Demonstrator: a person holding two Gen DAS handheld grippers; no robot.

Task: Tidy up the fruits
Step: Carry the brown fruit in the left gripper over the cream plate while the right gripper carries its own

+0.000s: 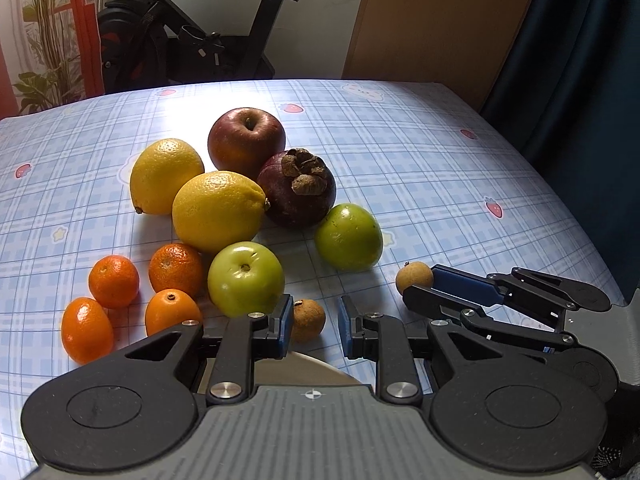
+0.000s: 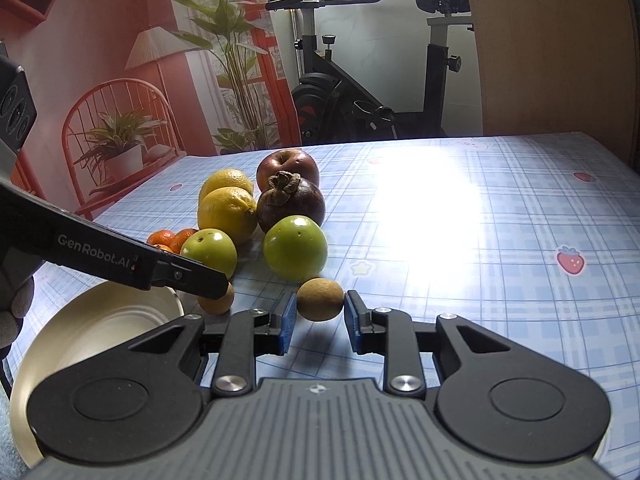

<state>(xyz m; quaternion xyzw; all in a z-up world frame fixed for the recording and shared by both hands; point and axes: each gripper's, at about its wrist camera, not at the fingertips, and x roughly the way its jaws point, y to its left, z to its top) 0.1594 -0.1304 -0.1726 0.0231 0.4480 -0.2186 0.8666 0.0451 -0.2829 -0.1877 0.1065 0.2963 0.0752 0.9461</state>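
Observation:
My left gripper [image 1: 315, 322] is shut on a small brown longan [image 1: 310, 320], which rests against the left pad, just above a white bowl's rim [image 1: 320, 368]. My right gripper [image 2: 320, 314] is shut on a second longan [image 2: 320, 300], its blue pads touching both sides. In the left wrist view that right gripper [image 1: 420, 285] comes in from the right with its longan [image 1: 414, 278] at the tip. Behind them lies the fruit pile: a red apple [image 1: 246, 140], two lemons [image 1: 218, 212], a mangosteen [image 1: 296, 196], two green fruits [image 1: 246, 278] and several small oranges [image 1: 114, 282].
The white bowl [image 2: 100, 320] stands at the near left of the table, under the left gripper's arm [image 2: 120, 256]. A blue checked cloth [image 2: 480, 280] covers the table, bare to the right of the pile. An exercise bike [image 2: 360, 92] and a wooden panel [image 2: 552, 40] stand beyond the far edge.

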